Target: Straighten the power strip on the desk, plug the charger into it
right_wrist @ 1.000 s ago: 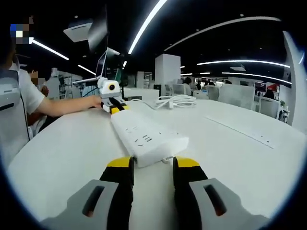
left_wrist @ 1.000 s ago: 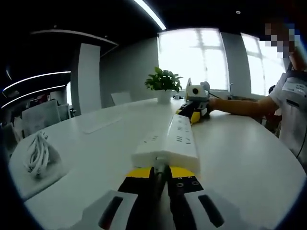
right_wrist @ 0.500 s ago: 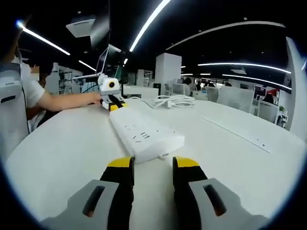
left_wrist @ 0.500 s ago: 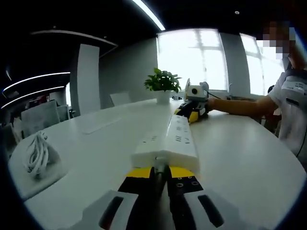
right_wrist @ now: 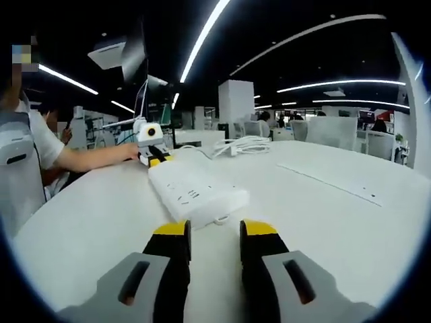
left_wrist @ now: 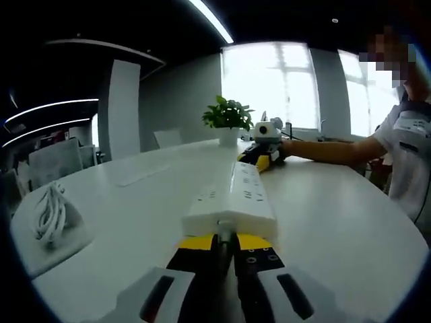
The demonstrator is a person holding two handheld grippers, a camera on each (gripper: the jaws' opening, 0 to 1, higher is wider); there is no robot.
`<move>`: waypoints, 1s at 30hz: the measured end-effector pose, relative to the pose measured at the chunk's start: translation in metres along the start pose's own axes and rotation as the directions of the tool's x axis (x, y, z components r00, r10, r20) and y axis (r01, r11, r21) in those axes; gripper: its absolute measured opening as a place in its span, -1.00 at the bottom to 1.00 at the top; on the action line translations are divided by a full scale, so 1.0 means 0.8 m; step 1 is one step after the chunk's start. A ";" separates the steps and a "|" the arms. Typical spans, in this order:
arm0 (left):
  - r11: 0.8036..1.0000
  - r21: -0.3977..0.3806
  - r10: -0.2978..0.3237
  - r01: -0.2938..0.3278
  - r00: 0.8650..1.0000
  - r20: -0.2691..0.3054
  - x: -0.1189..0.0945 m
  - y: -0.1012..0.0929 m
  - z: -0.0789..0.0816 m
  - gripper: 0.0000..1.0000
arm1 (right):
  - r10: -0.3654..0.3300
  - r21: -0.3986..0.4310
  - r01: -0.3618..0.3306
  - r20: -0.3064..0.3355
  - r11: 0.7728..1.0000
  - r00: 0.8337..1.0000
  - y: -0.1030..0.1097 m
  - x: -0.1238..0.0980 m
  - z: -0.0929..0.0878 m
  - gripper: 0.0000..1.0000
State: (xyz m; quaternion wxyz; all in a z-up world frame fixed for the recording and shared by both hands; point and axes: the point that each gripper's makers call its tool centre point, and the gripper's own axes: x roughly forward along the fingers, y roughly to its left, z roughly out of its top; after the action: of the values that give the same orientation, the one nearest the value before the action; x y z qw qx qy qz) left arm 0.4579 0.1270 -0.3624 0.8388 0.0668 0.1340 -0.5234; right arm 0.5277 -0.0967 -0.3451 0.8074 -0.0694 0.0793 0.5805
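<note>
Bare desk (right_wrist: 350, 202) flanks power strip (right_wrist: 195, 192); cable (left_wrist: 50, 215) aside.

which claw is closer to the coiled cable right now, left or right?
Left. The left claw sits at the power strip's far end, close to the coiled cable. The right claw is open at the strip's near end, farther away.

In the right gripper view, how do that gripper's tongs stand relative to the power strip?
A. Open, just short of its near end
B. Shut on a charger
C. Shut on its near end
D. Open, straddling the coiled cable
A: the right tongs are spread with a gap between them, and the power strip lies just beyond the tips, not gripped.
</note>
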 end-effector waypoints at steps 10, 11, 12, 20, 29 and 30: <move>1.000 0.000 0.002 -0.002 1.000 0.000 0.000 0.001 -0.001 -0.75 | -0.039 -0.088 0.035 -0.046 0.996 0.998 -0.013 0.020 -0.004 -0.31; 1.000 -0.002 0.001 -0.001 1.000 0.000 0.000 0.001 -0.001 -0.75 | -0.031 -0.096 0.027 -0.040 0.995 0.999 -0.011 0.022 -0.001 -0.34; 1.000 -0.005 -0.001 0.001 1.000 0.000 0.000 0.002 -0.001 -0.75 | -0.022 -0.108 0.018 -0.038 0.994 0.999 -0.010 0.022 0.000 -0.38; 1.000 -0.007 -0.003 0.003 1.000 0.001 -0.001 0.000 -0.002 -0.75 | 0.043 -0.043 -0.046 -0.060 0.998 0.997 0.004 0.020 -0.005 -0.59; 1.000 -0.012 -0.016 0.016 1.000 -0.001 -0.001 -0.003 -0.004 -0.76 | 0.110 -0.041 -0.112 -0.053 0.993 0.993 0.010 0.028 -0.005 -0.83; 1.000 -0.013 -0.018 0.018 1.000 -0.001 -0.001 -0.004 -0.004 -0.76 | 0.118 -0.041 -0.120 -0.053 0.992 0.992 0.012 0.029 -0.006 -0.85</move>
State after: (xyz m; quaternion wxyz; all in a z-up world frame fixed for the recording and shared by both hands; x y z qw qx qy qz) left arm 0.4546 0.1270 -0.3656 0.8345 0.0605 0.1383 -0.5299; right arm 0.5256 -0.0733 -0.3546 0.7673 -0.0969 0.0912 0.6273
